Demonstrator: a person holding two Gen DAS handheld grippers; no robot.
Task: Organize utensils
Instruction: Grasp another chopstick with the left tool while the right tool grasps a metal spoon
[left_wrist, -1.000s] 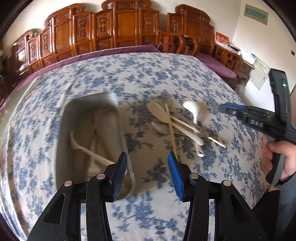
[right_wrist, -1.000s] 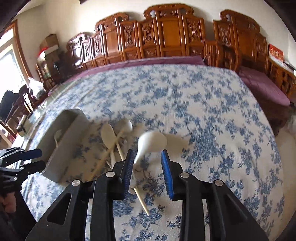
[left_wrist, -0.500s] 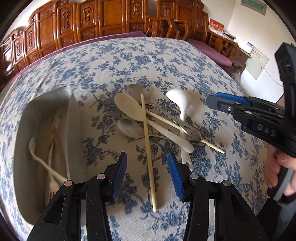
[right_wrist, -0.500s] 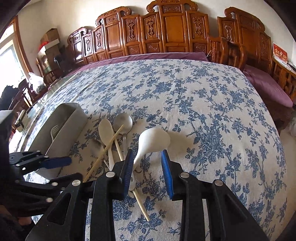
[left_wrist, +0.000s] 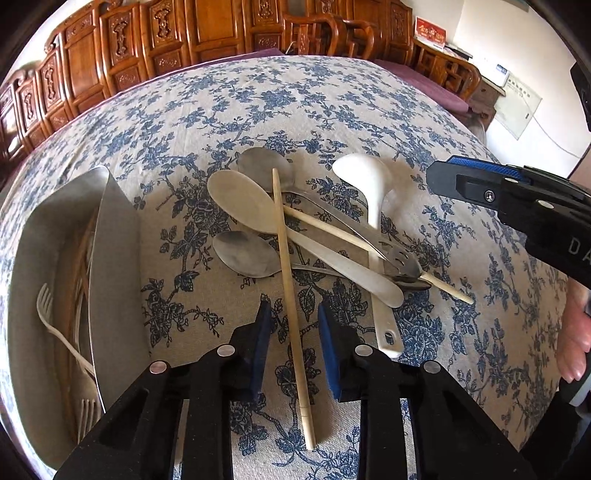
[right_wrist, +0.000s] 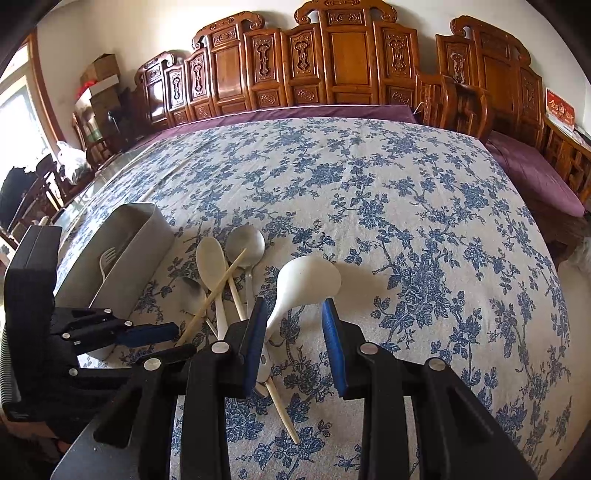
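A pile of utensils lies on the flowered tablecloth: a white ladle (left_wrist: 364, 181) (right_wrist: 306, 282), a pale flat spoon (left_wrist: 243, 201) (right_wrist: 210, 258), two metal spoons (left_wrist: 245, 254) (right_wrist: 245, 242), a slotted metal utensil (left_wrist: 400, 260) and two chopsticks. My left gripper (left_wrist: 291, 328) is open, low over the table, with one chopstick (left_wrist: 288, 280) lying between its fingers. My right gripper (right_wrist: 293, 325) is open, its jaws on either side of the white ladle's handle. A grey utensil tray (left_wrist: 114, 258) (right_wrist: 147, 236) at the left holds white forks (left_wrist: 59, 332).
Carved wooden chairs and purple cushions (right_wrist: 532, 177) ring the table's far side. The tablecloth (right_wrist: 369, 177) stretches beyond the pile. The right gripper's body (left_wrist: 524, 206) reaches in from the right in the left wrist view; the left gripper (right_wrist: 147, 332) shows at the lower left in the right wrist view.
My left gripper has swung from the tray to the right and closed in on the pile, straddling the chopstick. My right gripper has barely moved, staying around the ladle's handle.
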